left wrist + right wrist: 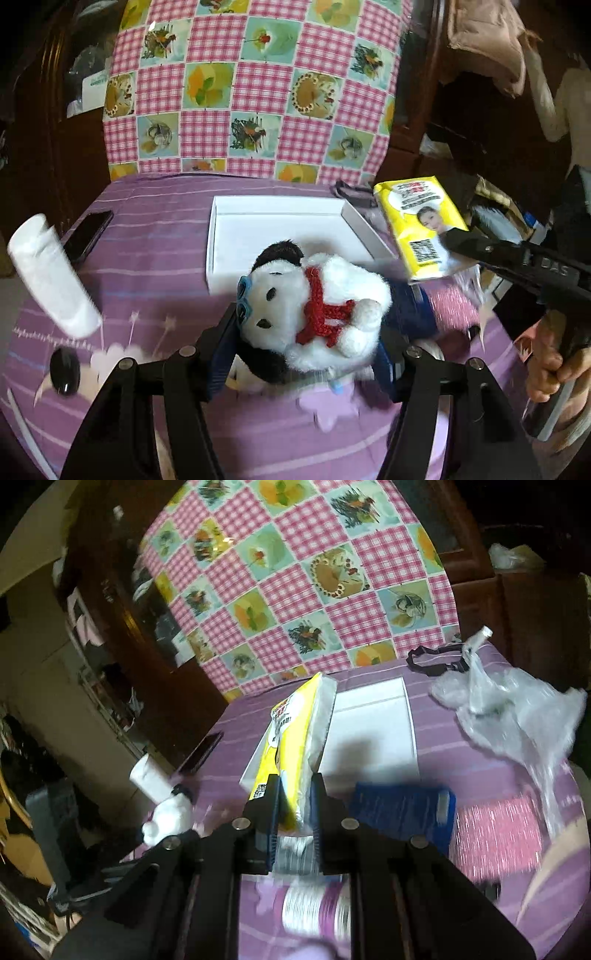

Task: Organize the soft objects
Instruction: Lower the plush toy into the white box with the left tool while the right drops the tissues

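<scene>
Plainly, with the left gripper (310,332) clamping the plush dog (317,314) and the right gripper's (295,805) narrow jaws pinching the yellow tissue pack (291,746) by one end above the white box (236,236), either soft item could squirm loose and miss it.

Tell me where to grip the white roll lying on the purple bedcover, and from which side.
Take the white roll across its middle, coming from above with the fingers straddling its width. It lies flat and slanted beside the phone, and it is a long, soft cylinder, so a mid-body pinch should keep it balanced; its loose upper end looks floppy.
</scene>
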### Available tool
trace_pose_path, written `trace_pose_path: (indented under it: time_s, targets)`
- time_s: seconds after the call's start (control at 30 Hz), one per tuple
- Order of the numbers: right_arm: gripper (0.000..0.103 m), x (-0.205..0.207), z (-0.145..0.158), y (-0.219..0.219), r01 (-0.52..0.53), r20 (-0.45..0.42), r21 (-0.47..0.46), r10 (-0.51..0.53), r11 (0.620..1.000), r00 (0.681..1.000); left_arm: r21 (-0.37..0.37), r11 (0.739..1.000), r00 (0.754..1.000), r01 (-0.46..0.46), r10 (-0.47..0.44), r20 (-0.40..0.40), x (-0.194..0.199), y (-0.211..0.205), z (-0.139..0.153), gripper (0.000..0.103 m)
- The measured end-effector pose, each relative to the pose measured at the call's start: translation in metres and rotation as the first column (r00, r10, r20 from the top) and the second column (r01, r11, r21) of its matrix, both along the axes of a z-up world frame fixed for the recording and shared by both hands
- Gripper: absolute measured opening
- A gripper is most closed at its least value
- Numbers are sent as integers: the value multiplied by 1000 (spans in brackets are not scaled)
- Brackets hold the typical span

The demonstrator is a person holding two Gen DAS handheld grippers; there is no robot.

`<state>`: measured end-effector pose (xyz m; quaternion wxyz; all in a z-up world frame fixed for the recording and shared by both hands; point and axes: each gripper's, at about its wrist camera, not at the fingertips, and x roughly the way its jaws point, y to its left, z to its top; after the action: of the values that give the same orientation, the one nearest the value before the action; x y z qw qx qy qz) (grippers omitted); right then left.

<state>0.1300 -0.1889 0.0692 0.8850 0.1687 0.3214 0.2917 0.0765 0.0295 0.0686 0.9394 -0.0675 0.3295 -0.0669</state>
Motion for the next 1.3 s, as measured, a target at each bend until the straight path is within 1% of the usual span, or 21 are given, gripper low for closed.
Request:
trace_pose_path:
  time_s: [0.1, 0.2, 0.27, 0.3, 0.4, 0.47, 0.5, 0.53, 0.57, 0.6, 0.67, 0.73, 0.8, 0.87, 0.97, 1.03, 1.1, 1.17, 1.23, 1.27, 1.3]
  targets:
    - [17, 45, 0, 14, -4, -54, -67, 0, 998, 999, -25, 999, 999, -38, 37, -19, 41, 4, 2, 63]
    - [17, 85, -8, 25, 24, -79, -146, -36, 989, 996, -57, 996, 996, -70, 67, -53, 84, 5, -6, 63]
    - [17, 103, -17, 31, 3, -108, -177, -23, 984, 994, -37, 996, 995, -85, 84, -45, 107, -1, -14, 63]
    - [17, 114, -25, 36, -17, -131, -218, -12, 976, 991, -24, 995, 994, -92, 91, -52, 118, -5, -19, 63]
    - [17, 128, -43, 40, -17, -138, -302, -26, 953, 990, -1, 996, 986, -92, 91, -137, 154, -18, -41, 63]
    - [17, 132, -55, 37, -19, -152, -315, -31, 949, 988, 41, 995, 978, -90, 97, -187, 170, -29, -59, 63]
    - [17, 139, -63, 37, -27, -188, -336, -39, 941, 981, 50, 995, 977, -83, 92, -193, 172, -33, -67, 63]
    - [18, 144, -71, 37, -19, -211, -389, -69, 921, 975, 59, 996, 976, -72, 83, -203, 174, -37, -73, 63]
    - [18, 148, -74, 37, -26, -236, -414, -79, 910, 969, 82, 995, 971, -51, 68, -230, 179, -41, -79, 63]
    - [20, 149, -74, 36, -35, -243, -412, -73, 911, 967, 93, 995, 968, -40, 62, -244, 181, -43, -83, 63]
    - [23, 149, -72, 34, -46, -239, -397, -55, 917, 969, 73, 996, 967, -45, 62, -246, 181, -40, -82, 66]
    - [26, 151, -74, 30, -34, -252, -407, -76, 913, 965, 40, 999, 969, -26, 35, -246, 179, -39, -81, 74]
    - [27, 154, -74, 25, -26, -280, -364, -83, 931, 956, 6, 1000, 969, -3, 4, -245, 177, -39, -81, 81]
    - [28, 154, -73, 19, -1, -297, -324, -100, 946, 950, -55, 998, 970, 10, -23, -242, 174, -37, -79, 82]
    - [35, 149, -67, 16, 19, -279, -293, -104, 956, 954, -124, 992, 969, 18, -48, -243, 174, -35, -75, 82]
    - [41, 147, -63, 15, 48, -257, -305, -131, 951, 957, -155, 987, 969, 30, -67, -238, 173, -33, -72, 82]
    - [42, 143, -58, 12, 83, -222, -333, -164, 939, 961, -181, 983, 973, 26, -67, -221, 171, -29, -66, 82]
    - [42, 142, -53, 11, 96, -198, -318, -165, 943, 966, -214, 977, 977, 24, -67, -200, 168, -23, -60, 82]
    - [42, 138, -46, 7, 94, -178, -259, -143, 961, 974, -227, 974, 980, 11, -56, -189, 167, -17, -57, 81]
    - [42, 137, -43, 6, 92, -173, -244, -137, 965, 975, -219, 976, 981, 1, -44, -191, 168, -16, -57, 80]
    - [42, 134, -39, 7, 91, -161, -241, -133, 966, 978, -207, 978, 980, -9, -32, -194, 169, -14, -57, 77]
